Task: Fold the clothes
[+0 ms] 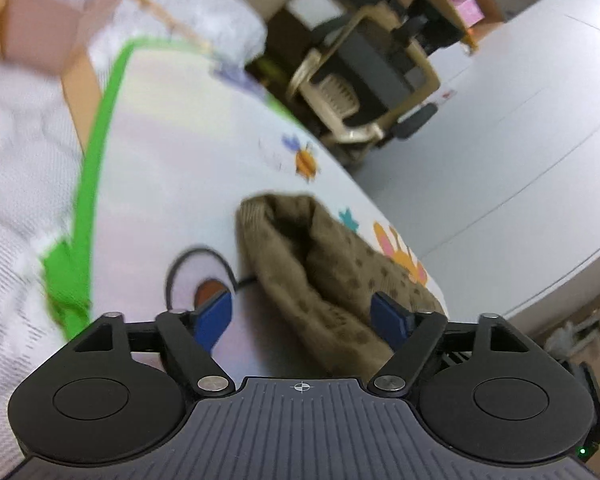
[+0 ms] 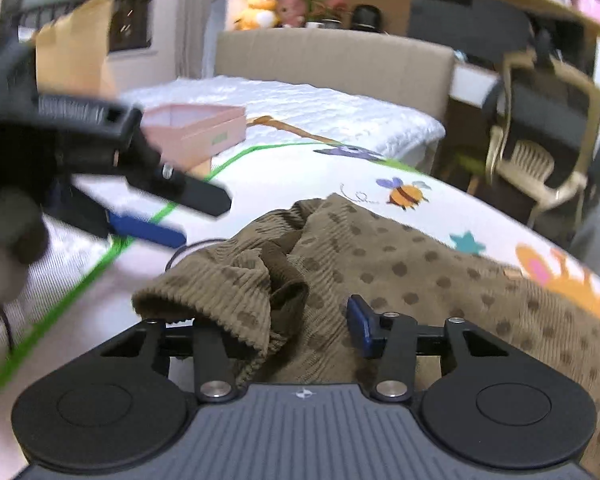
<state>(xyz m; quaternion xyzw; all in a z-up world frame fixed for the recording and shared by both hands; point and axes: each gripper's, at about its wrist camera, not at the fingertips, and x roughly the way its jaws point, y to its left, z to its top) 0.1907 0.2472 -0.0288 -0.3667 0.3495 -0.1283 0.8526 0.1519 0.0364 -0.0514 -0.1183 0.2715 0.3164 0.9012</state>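
A brown corduroy garment with dark dots (image 2: pixel 400 276) lies crumpled on a white play mat with cartoon prints (image 2: pixel 300 168). My right gripper (image 2: pixel 284 320) is open, its jaws wide apart, low over the garment's bunched near edge; the left pad is hidden under a fold. My left gripper (image 1: pixel 304 312) is open with the garment's end (image 1: pixel 320 264) between and past its blue pads. The left gripper also shows in the right wrist view (image 2: pixel 168 216), blurred, held above the mat to the left of the garment.
A pink open box (image 2: pixel 196 128) sits on the white quilted bed (image 2: pixel 320 108) behind the mat. A chair (image 2: pixel 540 136) and desk stand at the right. A green stripe (image 1: pixel 96 152) edges the mat. A black cable (image 1: pixel 204 256) lies on the mat.
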